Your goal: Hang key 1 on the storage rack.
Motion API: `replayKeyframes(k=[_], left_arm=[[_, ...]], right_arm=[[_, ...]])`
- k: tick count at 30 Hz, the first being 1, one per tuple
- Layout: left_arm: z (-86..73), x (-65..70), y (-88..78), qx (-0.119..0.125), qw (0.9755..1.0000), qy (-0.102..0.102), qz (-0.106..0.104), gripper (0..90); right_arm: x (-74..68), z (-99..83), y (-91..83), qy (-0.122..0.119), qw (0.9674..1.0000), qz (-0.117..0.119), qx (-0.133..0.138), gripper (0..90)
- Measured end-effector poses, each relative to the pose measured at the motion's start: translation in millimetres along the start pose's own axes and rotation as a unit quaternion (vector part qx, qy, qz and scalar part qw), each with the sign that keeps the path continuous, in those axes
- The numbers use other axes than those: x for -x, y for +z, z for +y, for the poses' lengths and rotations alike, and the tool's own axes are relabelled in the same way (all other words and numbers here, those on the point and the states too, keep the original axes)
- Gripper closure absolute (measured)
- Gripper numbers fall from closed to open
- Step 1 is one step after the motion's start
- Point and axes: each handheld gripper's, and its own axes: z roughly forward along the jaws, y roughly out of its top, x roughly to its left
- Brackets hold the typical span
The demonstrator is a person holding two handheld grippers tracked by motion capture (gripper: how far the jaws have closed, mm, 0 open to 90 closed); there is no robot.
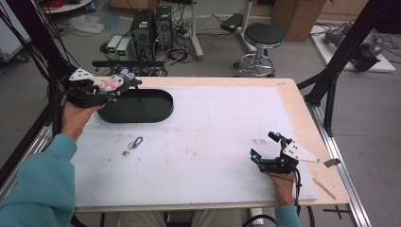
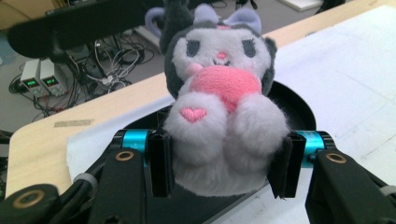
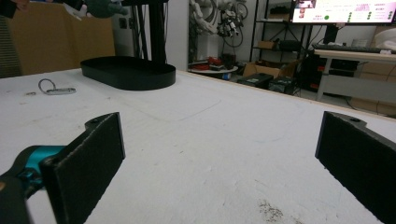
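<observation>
Hovering over the black oval plastic tray point(image 1: 142, 106), the left gripper point(image 1: 124, 84) clamps a fuzzy grey-and-pink plush toy point(image 1: 116, 81). Its pads squeeze soft fur point(image 2: 224, 140). The right gripper point(image 3: 219, 158) rests wide apart on the rough white mat point(image 3: 210, 135), a metal carabiner point(image 3: 56, 88) near the tray point(image 3: 128, 72).

Beside the black oval tray point(image 1: 142, 108), toward the person, only a small carabiner point(image 1: 136, 142) lies on the white mat point(image 1: 213, 127), which stretches bare from the tray toward the far-right corner.
</observation>
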Motion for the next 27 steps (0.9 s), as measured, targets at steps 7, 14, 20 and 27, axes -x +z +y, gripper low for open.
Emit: replayKeyframes(k=[7, 14, 20, 27], left_arm=[[-9.1, -2.8, 15.1, -0.018, 0.9998, -0.008, -0.002, 51.2], [-13.0, -3.9, 26.9, -0.023, 0.9997, -0.011, -0.004, 50.0], [-16.9, -4.5, 36.5, -0.033, 0.9994, -0.01, -0.009, 48.9], [-21.3, -4.3, 47.4, -0.036, 0.9986, -0.034, -0.018, 35.0]], right_arm=[[-0.1, 0.0, 0.0, 0.0, 1.0, -0.001, 0.0, 0.6], [-0.1, 0.0, 0.0, -0.001, 1.0, -0.001, 0.0, 0.6], [0.0, 0.0, 0.0, 0.0, 1.0, 0.0, 0.0, 0.6], [0.1, -0.1, 0.0, 0.001, 1.0, 0.0, 0.0, 0.6]])
